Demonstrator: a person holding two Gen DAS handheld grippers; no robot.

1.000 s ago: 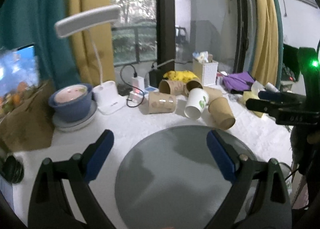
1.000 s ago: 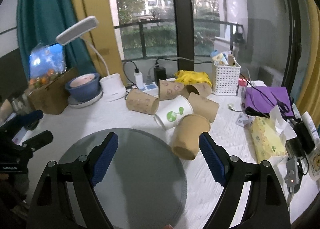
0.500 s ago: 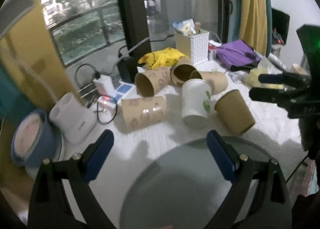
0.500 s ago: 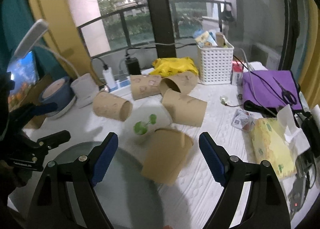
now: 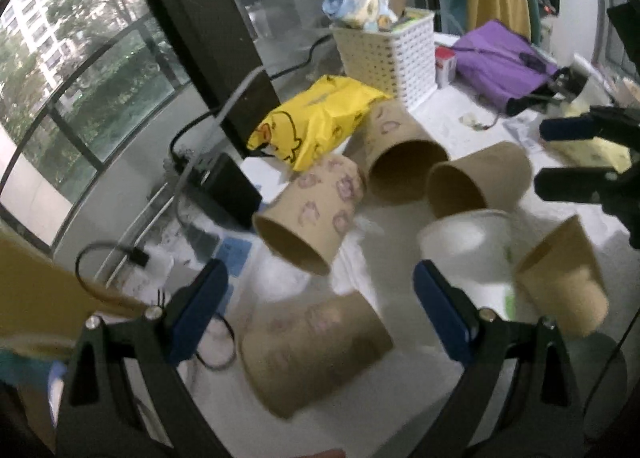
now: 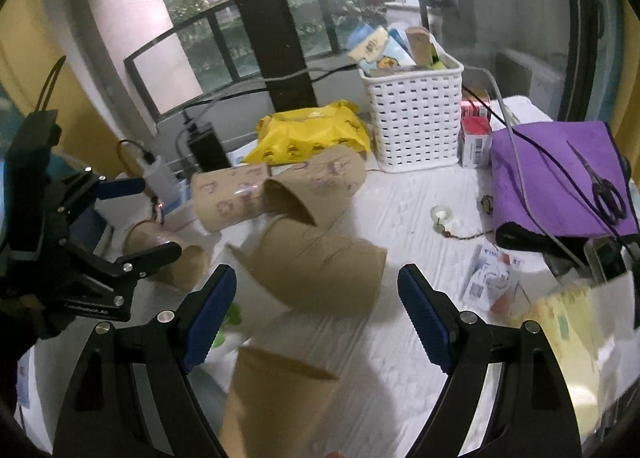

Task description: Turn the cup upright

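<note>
White-covered desk (image 6: 404, 193) by the window, cluttered. Purple cloth (image 6: 560, 181) at right with scissors (image 6: 610, 193) on it, white basket (image 6: 416, 117) behind, yellow bag (image 5: 316, 121) beside it. Paper cups all lying on their sides in a cluster mid-desk: printed brown cup (image 5: 310, 213) with mouth toward the left camera, another printed cup (image 5: 316, 350) blurred just ahead of the left gripper (image 5: 320, 310), plain brown cup (image 6: 316, 270) ahead of the right gripper (image 6: 316, 306), white cup (image 5: 468, 250) between them. Both grippers have fingers spread wide, holding nothing, above the cups. Small tape roll (image 6: 442, 213) near the cloth.
</note>
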